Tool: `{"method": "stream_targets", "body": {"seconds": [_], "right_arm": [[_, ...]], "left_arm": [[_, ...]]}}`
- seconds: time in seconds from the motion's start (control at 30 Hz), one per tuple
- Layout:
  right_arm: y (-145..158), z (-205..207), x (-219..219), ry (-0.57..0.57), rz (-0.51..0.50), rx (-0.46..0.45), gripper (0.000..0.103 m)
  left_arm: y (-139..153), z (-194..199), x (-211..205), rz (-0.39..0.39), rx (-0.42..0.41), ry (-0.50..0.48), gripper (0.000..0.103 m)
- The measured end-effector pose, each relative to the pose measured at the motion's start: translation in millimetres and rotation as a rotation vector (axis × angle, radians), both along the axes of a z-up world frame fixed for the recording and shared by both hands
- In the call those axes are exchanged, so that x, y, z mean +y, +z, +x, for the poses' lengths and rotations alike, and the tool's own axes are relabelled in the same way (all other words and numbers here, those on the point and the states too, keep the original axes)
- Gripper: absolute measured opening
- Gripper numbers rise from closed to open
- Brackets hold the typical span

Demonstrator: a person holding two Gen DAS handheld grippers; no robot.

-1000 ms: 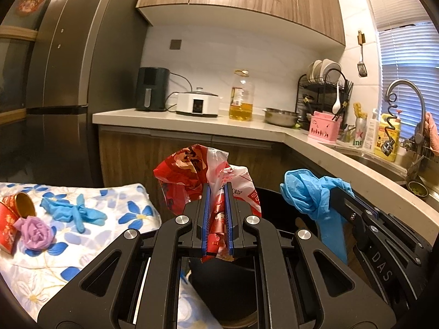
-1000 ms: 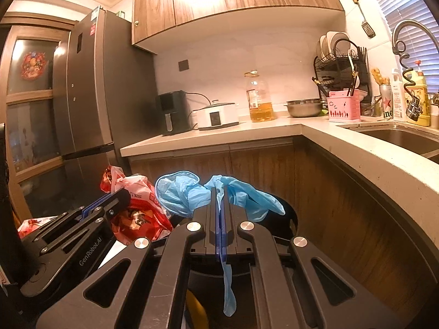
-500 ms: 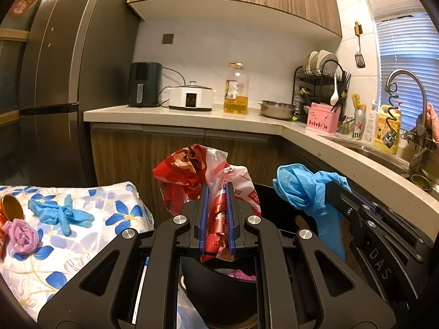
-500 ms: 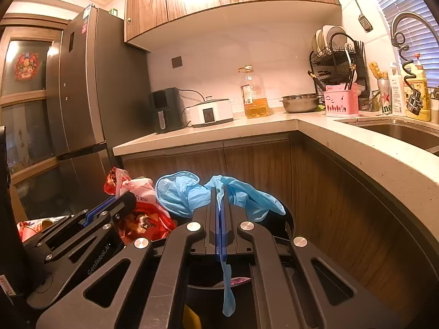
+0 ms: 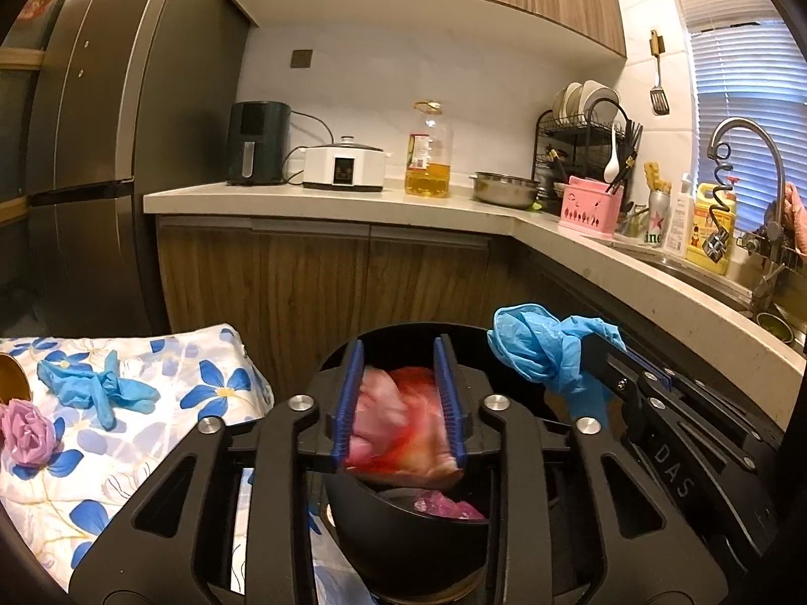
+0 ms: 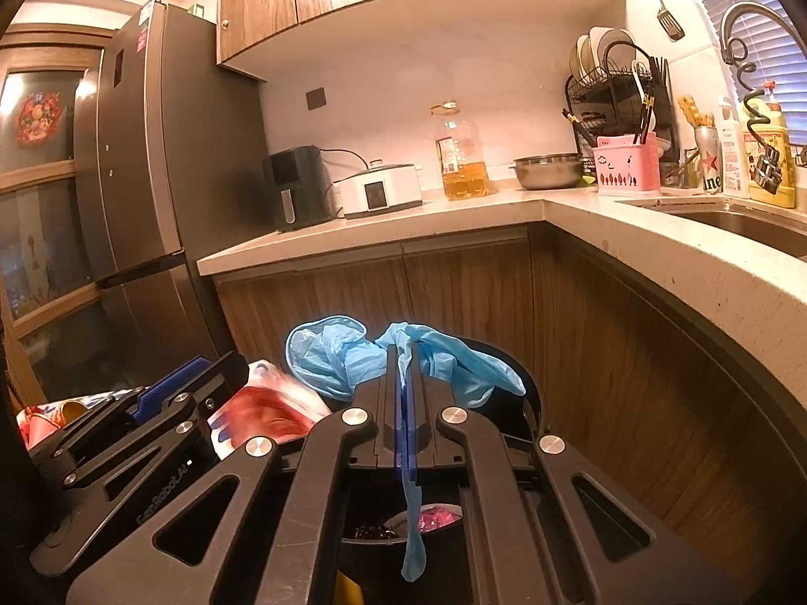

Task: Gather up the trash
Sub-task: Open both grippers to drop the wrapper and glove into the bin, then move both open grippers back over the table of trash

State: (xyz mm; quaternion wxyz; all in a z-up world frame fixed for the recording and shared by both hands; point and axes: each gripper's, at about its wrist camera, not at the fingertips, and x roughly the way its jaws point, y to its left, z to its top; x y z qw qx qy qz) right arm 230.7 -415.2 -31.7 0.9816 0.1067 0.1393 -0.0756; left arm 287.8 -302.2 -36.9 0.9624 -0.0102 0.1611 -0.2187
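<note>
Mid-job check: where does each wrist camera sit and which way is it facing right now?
Left wrist: behind the open left claw, facing the kitchen counter; red bag blurred over the black bin; right claw at right.
Right wrist: behind the right claw, shut on a blue glove, facing the same counter; left claw at left.
Shared: bin, bag, glove, oil bottle.

2 blue gloves (image 5: 544,353) (image 5: 93,385); 1 red bag (image 5: 403,423); 1 black bin (image 5: 408,534).
</note>
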Motion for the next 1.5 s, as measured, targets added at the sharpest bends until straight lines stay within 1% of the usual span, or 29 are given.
{"method": "stream_targets", "body": {"seconds": [0.07,0.13,0.17,0.27,0.33,0.37,0.53,0.57,0.63,0.73,0.97,1.03,1.13,1.33,1.5], "right_arm": [[-0.7,1.0,-0.7,-0.002,0.002,0.002,0.003],[-1.6,2.1,-1.8,-0.006,0.002,0.007,0.003],[-2.1,2.4,-2.8,-0.008,0.003,0.009,0.003],[-2.9,1.6,-5.0,-0.017,0.008,0.01,0.009],[-3.0,0.8,-5.1,-0.024,0.007,0.009,0.02],[-2.9,0.1,-4.7,-0.027,0.006,0.007,0.022],[-2.3,-4.7,-2.6,-0.044,0.009,0.003,0.042],[-2.0,-5.8,-1.9,-0.044,0.008,0.002,0.044],[-1.4,-8.5,0.0,-0.046,0.007,0.001,0.053],[1.0,-14.1,3.9,-0.049,-0.002,-0.007,0.058],[4.8,-27.4,18.4,-0.041,-0.018,-0.006,0.067],[6.2,-32.9,24.1,-0.037,-0.028,-0.01,0.071],[8.6,-40.4,32.7,-0.033,-0.034,-0.017,0.074],[13.6,-50.4,55.7,-0.006,-0.04,-0.025,0.074],[15.0,-55.3,86.6,0.037,-0.051,-0.033,0.074]], "left_arm": [[-0.2,0.5,0.6,-0.004,-0.002,-0.001,0.045],[-0.9,1.2,1.4,-0.005,-0.005,0.007,0.05],[-1.0,1.6,1.7,-0.005,-0.007,0.011,0.056],[-1.0,3.0,5.1,-0.018,0.001,0.012,0.059],[-0.9,3.3,5.6,-0.017,0.001,0.016,0.061],[-1.0,2.9,6.3,-0.014,-0.002,0.021,0.063],[0.3,-1.0,12.7,-0.019,-0.008,0.041,0.073],[0.7,-2.4,15.9,-0.023,-0.01,0.048,0.076],[0.9,-5.2,23.6,-0.026,-0.007,0.065,0.08],[1.2,-11.1,37.1,-0.028,-0.009,0.1,0.084],[3.1,-27.6,77.9,-0.047,0.005,0.179,0.088],[3.8,-35.6,89.8,-0.041,-0.004,0.2,0.089],[3.8,-51.1,108.2,-0.02,-0.026,0.243,0.09],[7.8,-76.6,150.2,-0.031,-0.047,0.332,0.09],[5.5,-93.1,184.5,-0.004,-0.067,0.417,0.09]]}}
